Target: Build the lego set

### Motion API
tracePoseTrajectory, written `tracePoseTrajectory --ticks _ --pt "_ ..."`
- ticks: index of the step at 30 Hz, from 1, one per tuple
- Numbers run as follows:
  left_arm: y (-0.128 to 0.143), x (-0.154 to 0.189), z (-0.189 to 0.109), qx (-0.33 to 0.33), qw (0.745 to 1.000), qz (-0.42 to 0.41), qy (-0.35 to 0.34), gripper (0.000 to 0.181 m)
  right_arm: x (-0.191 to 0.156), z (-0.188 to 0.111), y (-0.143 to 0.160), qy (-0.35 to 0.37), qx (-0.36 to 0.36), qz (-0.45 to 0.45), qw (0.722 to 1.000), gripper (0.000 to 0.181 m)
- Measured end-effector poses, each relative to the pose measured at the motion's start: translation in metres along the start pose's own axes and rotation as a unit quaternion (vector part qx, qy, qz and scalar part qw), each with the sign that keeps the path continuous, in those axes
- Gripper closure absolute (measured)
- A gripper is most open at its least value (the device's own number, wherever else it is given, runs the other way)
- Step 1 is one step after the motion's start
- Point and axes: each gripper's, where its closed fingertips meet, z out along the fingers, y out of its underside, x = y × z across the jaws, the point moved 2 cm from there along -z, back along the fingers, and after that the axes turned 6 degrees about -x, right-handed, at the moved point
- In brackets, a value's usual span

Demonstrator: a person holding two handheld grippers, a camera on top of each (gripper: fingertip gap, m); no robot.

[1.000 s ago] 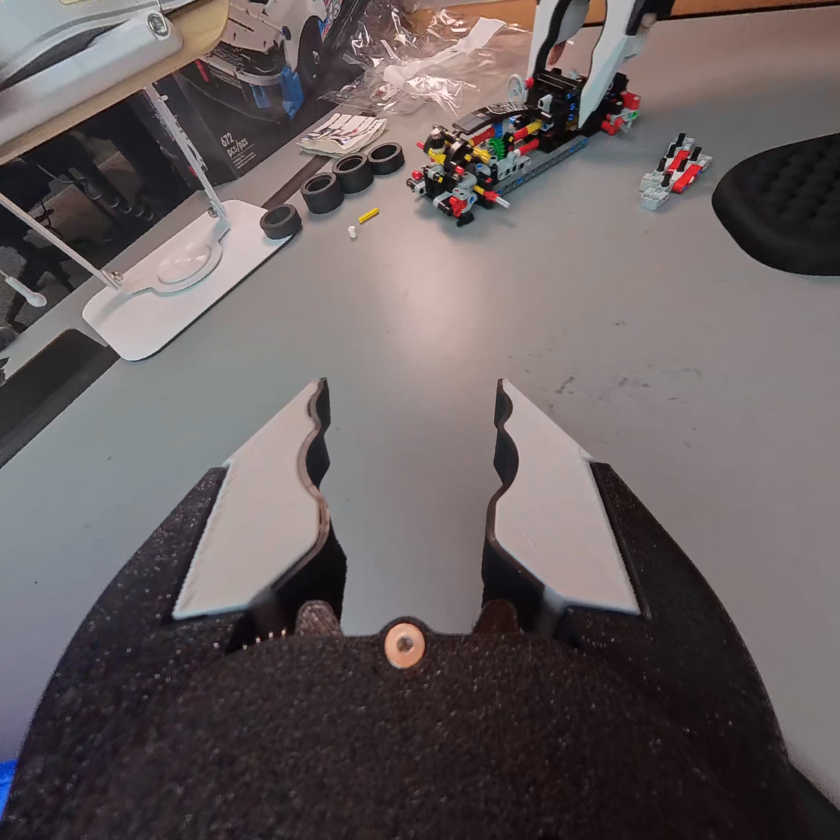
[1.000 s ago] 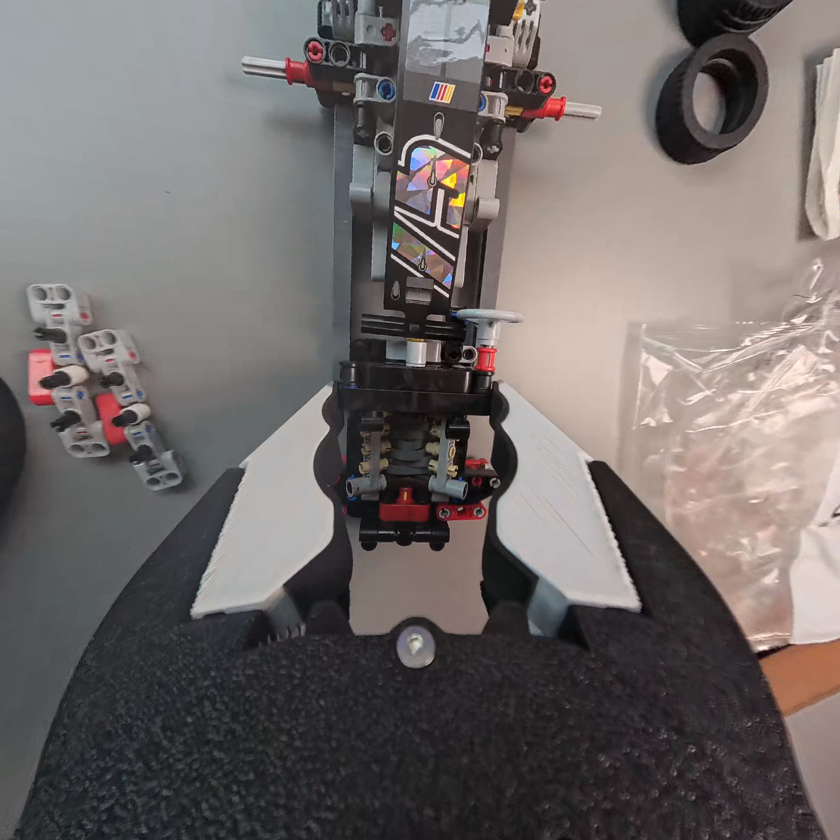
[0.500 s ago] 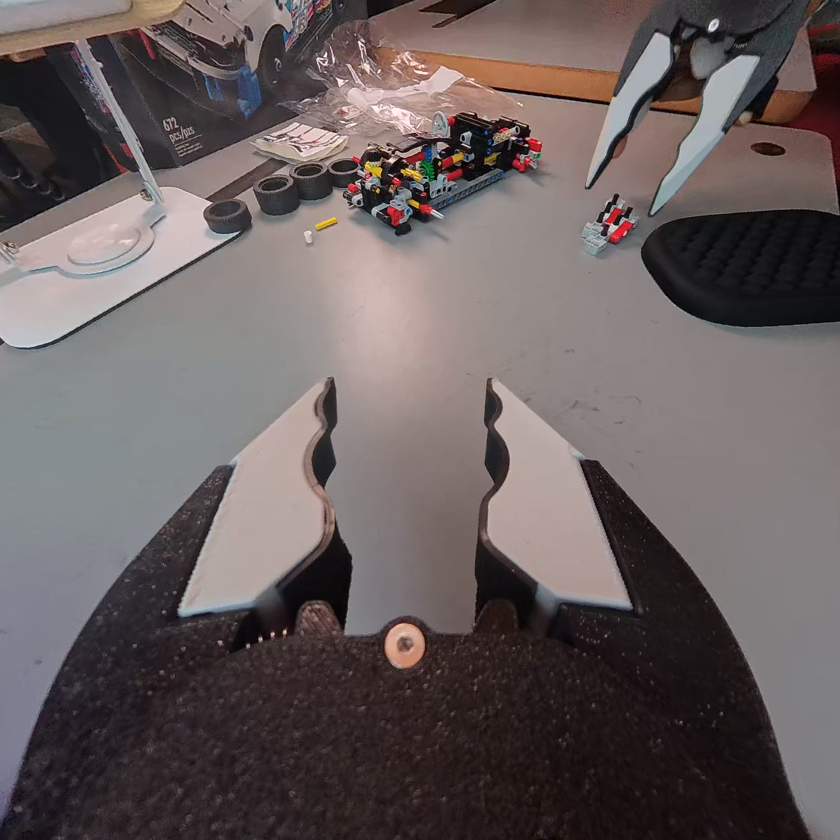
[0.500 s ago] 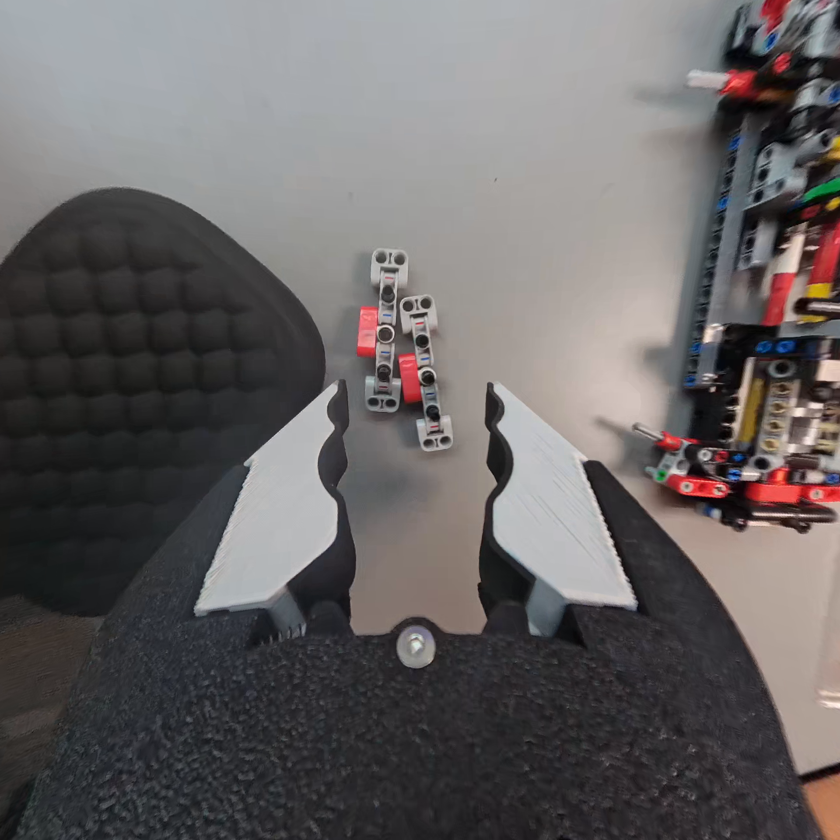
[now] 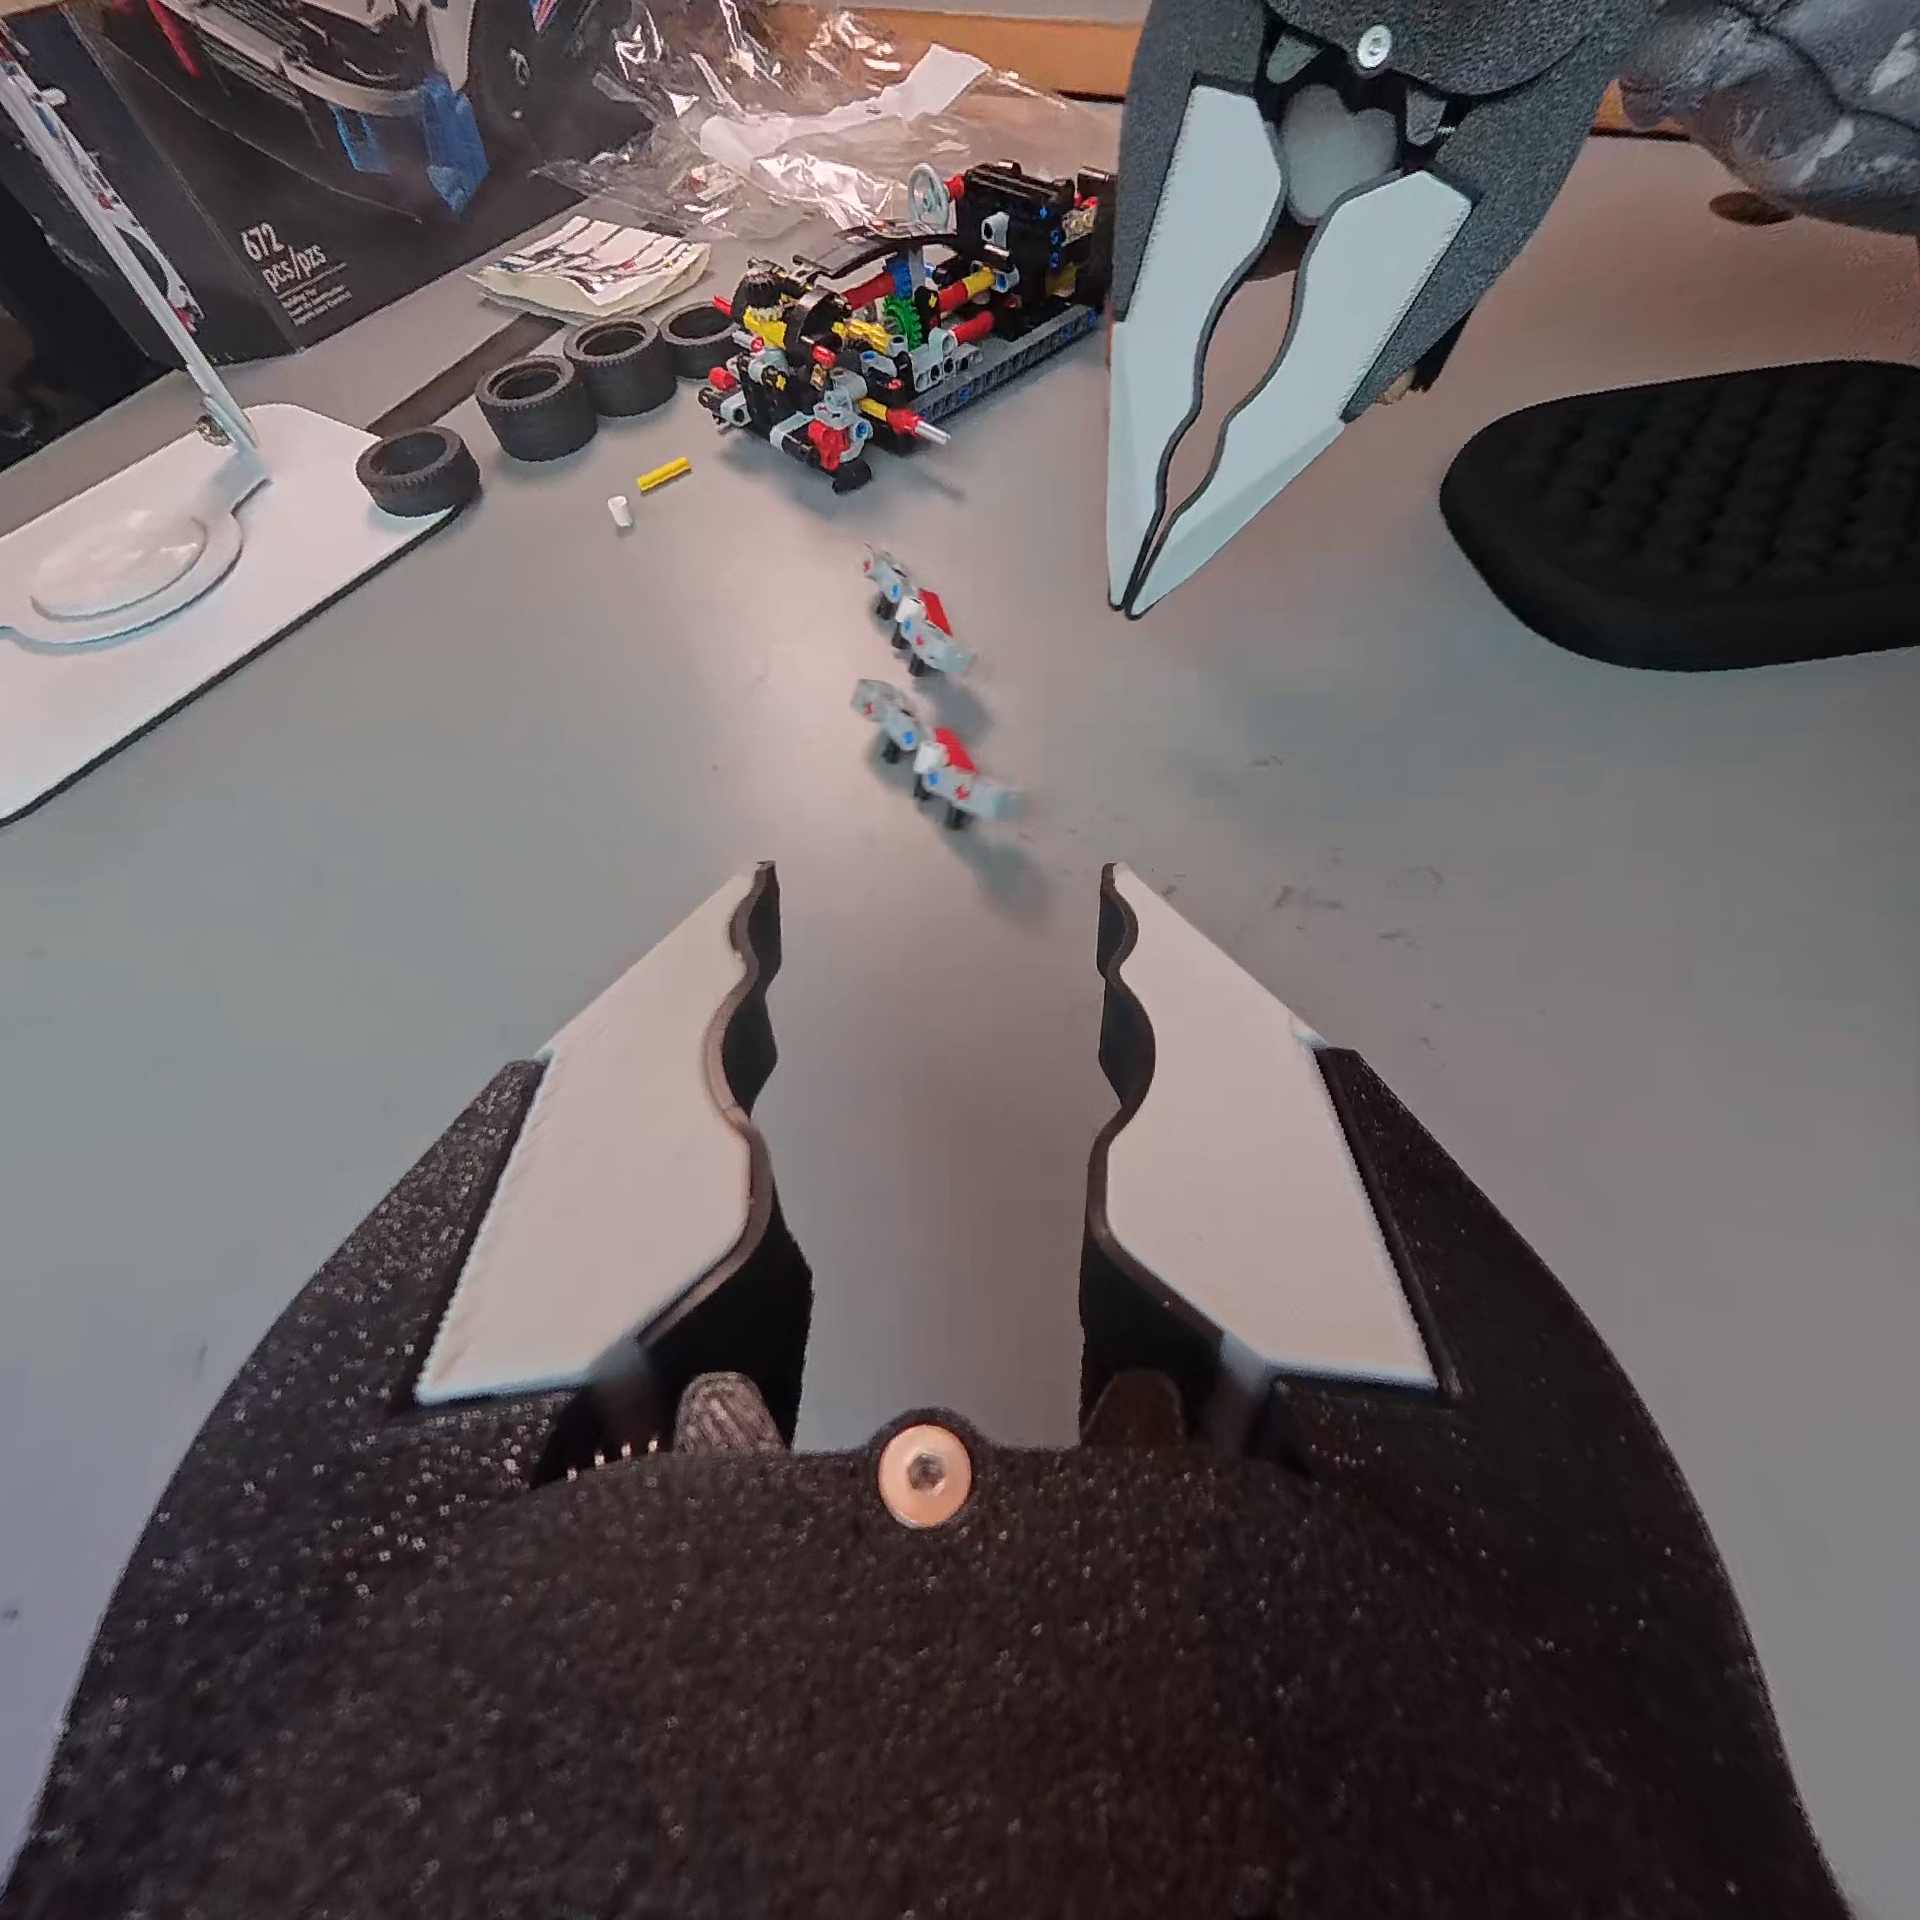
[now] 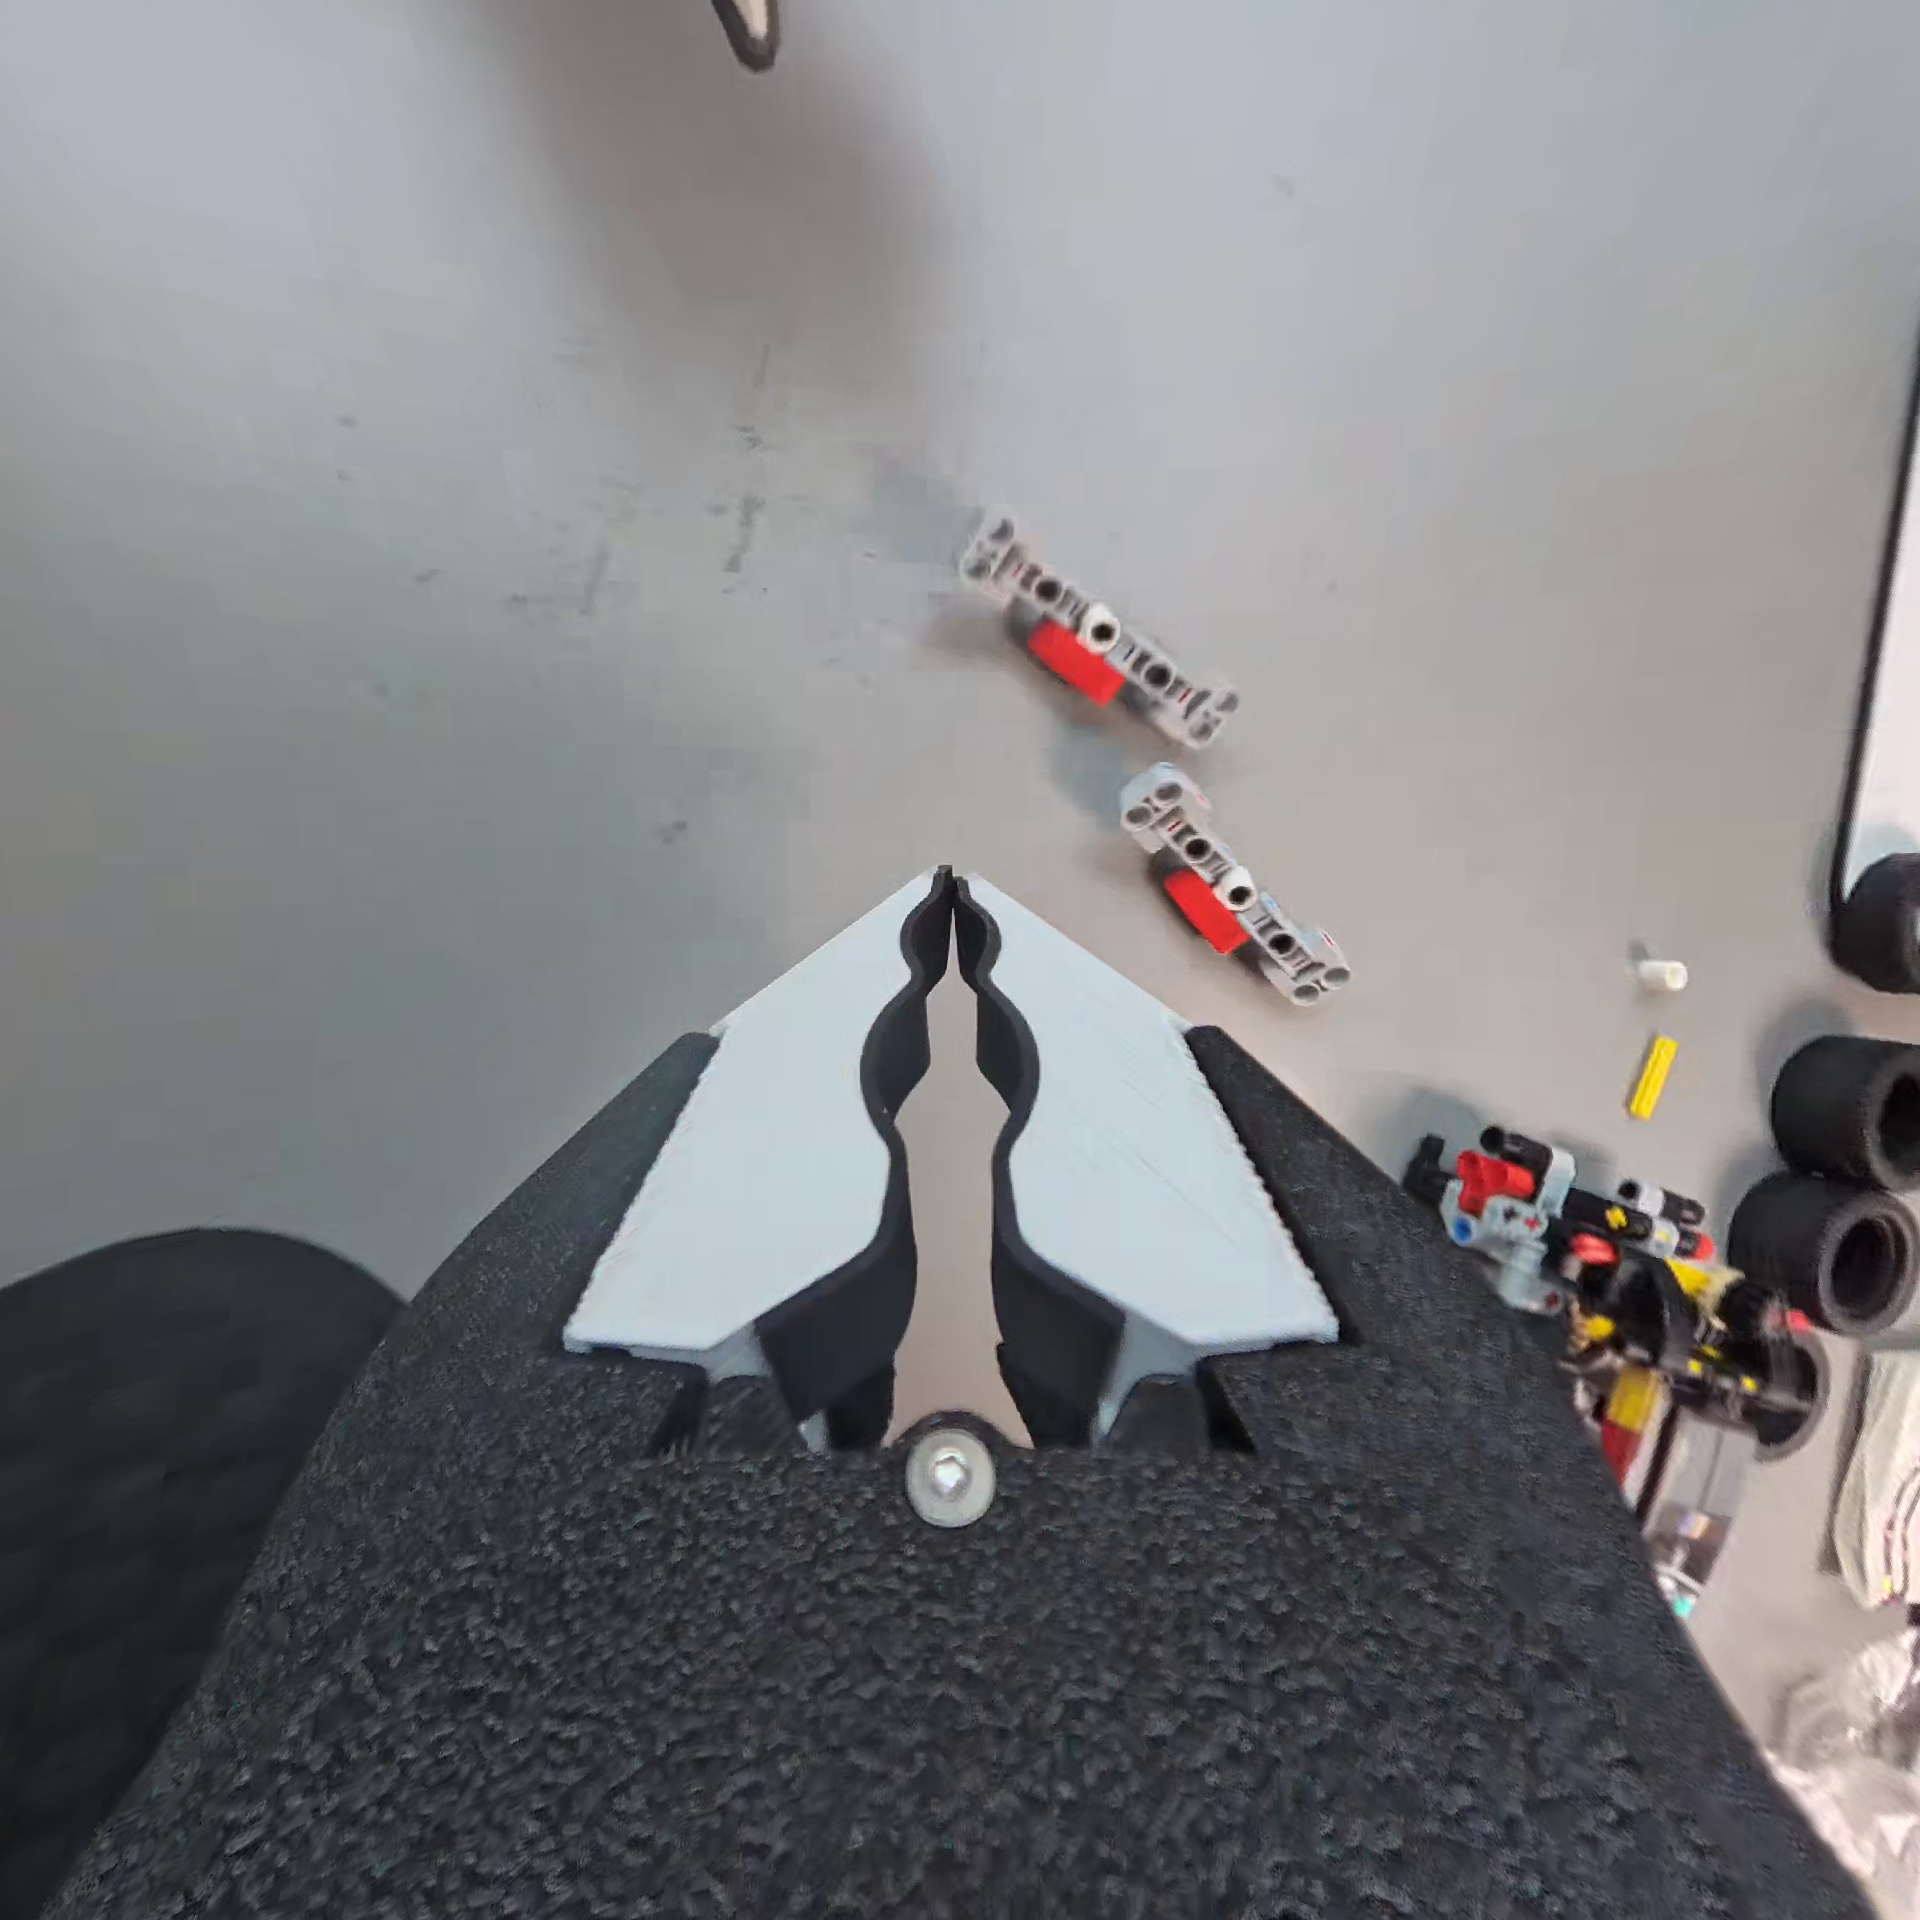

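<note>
The part-built lego car chassis (image 5: 904,312) lies on the grey table at the back; it also shows in the right wrist view (image 6: 1621,1278). Two small grey-and-red lego sub-assemblies lie apart in the middle: the nearer one (image 5: 930,753) (image 6: 1101,644) and the farther one (image 5: 920,618) (image 6: 1231,899). My left gripper (image 5: 935,883) is open and empty, just short of the nearer one. My right gripper (image 6: 951,883) is shut and empty, hovering to the right of the pieces; it also shows in the left wrist view (image 5: 1132,603).
Several black tyres (image 5: 582,379) (image 6: 1849,1257), a yellow pin (image 5: 665,475) and a white pin (image 5: 620,511) lie left of the chassis. A white stand base (image 5: 156,551), the set's box (image 5: 312,156), a sticker sheet (image 5: 592,260), plastic bags (image 5: 831,135) and a black cushion (image 5: 1714,509) ring the area. Some 12 cm of space lies between my two pairs of fingers. The white pin (image 5: 620,511) is about 20 cm from my right fingertips. The right camera catches it too, in the right wrist view (image 6: 1657,981).
My right gripper left the chassis, moved over the two small sub-assemblies and shut. The sub-assemblies now lie apart and nearer my left gripper, which stays open.
</note>
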Motion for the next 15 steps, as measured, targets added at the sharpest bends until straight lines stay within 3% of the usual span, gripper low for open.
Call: tracePoseTrajectory --ticks 1,7,11,13,14,15 --pt "0.003 0.000 0.001 -0.006 1.000 0.001 -0.001 0.121 0.004 0.008 -0.003 0.001 -0.006 -0.001 1.000 0.181" --pt "0.030 -0.022 0.016 -0.092 0.995 -0.027 -0.027 0.129 0.055 0.024 0.001 0.057 0.003 0.053 0.997 0.150" --pt "0.037 -0.045 0.037 -0.142 0.988 -0.038 -0.048 0.126 0.081 0.036 0.010 0.041 0.005 0.090 0.995 0.135" --pt "0.038 -0.053 0.044 -0.160 0.985 -0.025 -0.053 0.129 0.087 0.043 0.015 0.016 0.002 0.105 0.994 0.137" --pt "0.038 -0.056 0.045 -0.165 0.985 -0.026 -0.051 0.152 0.084 0.045 0.013 -0.011 0.013 0.113 0.993 0.150" --pt "0.039 -0.060 0.046 -0.175 0.983 -0.021 -0.050 0.161 0.081 0.045 0.009 -0.027 0.025 0.116 0.993 0.156"
